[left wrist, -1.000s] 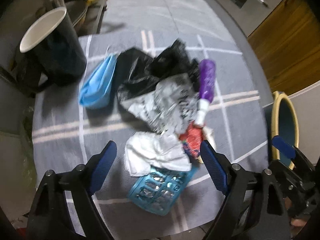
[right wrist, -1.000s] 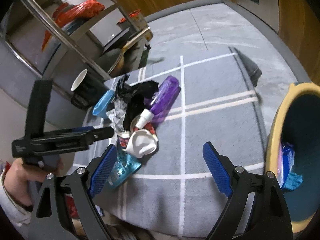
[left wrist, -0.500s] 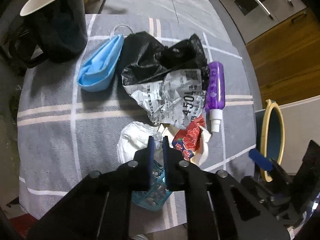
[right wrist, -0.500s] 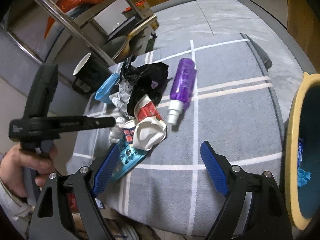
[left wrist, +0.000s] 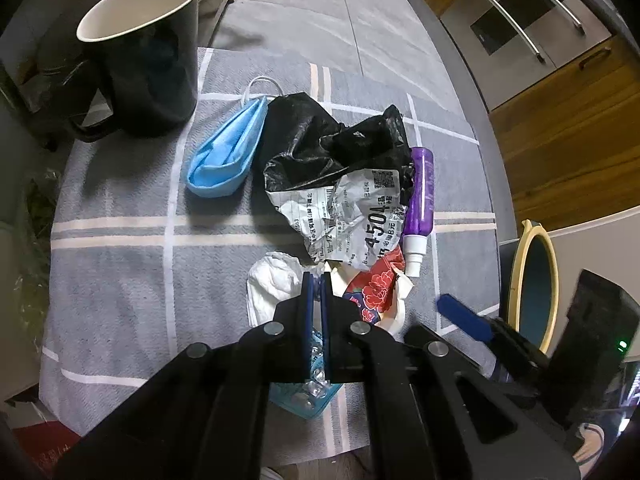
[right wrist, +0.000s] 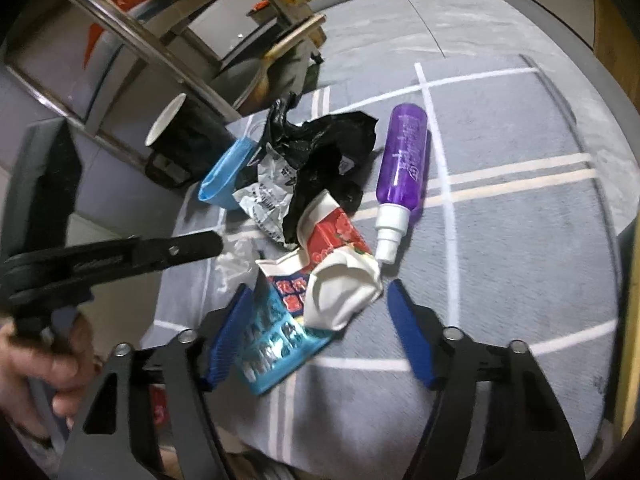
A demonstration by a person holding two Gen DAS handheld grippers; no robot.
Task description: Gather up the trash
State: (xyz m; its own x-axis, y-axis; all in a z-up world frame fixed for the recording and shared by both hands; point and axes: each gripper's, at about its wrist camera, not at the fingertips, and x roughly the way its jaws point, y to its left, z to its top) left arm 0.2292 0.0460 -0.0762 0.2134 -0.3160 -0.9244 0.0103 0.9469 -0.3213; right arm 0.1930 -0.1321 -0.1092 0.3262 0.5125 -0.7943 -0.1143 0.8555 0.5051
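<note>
crumpled receipt (left wrist: 352, 216) | digits "4504" | other print unreadable

Counted around the one purple spray bottle (left wrist: 420, 196), which lies on the grey checked tabletop (left wrist: 120, 200):

- One black plastic bag (left wrist: 320, 148), crumpled, touching the bottle's left side.
- One crumpled printed receipt (left wrist: 352, 216), just left of the bottle's white nozzle.
- One red flowered wrapper (left wrist: 376, 288), just below the nozzle.
- One white tissue wad (left wrist: 272, 284), further left of the wrapper.
- One teal blister pack (left wrist: 308, 396), nearest the camera.
- One blue face mask (left wrist: 228, 156), beyond the bag.
- One black mug (left wrist: 148, 60), farthest left.
- One yellow-rimmed bin (left wrist: 536, 280), right of the bottle, off the tabletop.
</note>
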